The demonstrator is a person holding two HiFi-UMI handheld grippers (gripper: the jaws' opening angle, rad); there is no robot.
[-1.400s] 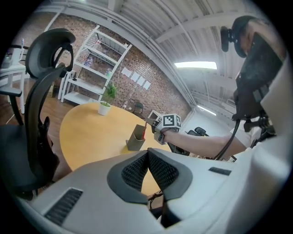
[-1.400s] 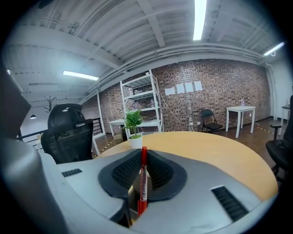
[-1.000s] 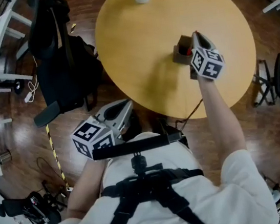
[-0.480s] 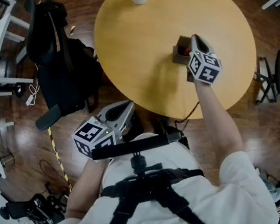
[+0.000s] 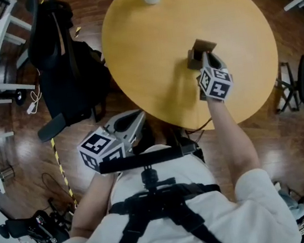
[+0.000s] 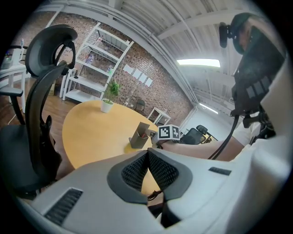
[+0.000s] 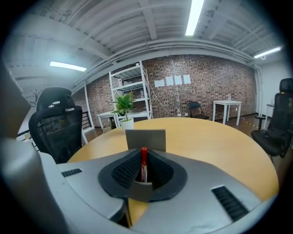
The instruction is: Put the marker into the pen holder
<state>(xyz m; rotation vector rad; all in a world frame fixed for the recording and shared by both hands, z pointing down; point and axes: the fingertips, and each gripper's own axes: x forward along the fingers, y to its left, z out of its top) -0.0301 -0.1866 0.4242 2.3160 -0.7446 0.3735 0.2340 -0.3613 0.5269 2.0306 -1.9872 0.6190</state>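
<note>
Right gripper view: right gripper [image 7: 143,159] fingers [image 7: 124,171] clamp red marker [image 7: 143,163] upright, lower end hidden behind near wall of grey pen holder [image 7: 146,138] on counter [image 7: 219,151], likely inside. Lower straight, clear of holder walls; open only once seated. Left gripper [image 6: 147,157] fingers together, empty, well away from holder.

The head view looked steeply down on the round worktop [image 5: 147,46]. The left gripper view faced the pen holder [image 6: 138,135] from off the worktop's edge. The right gripper view sat close before it. All three shared it.
</note>
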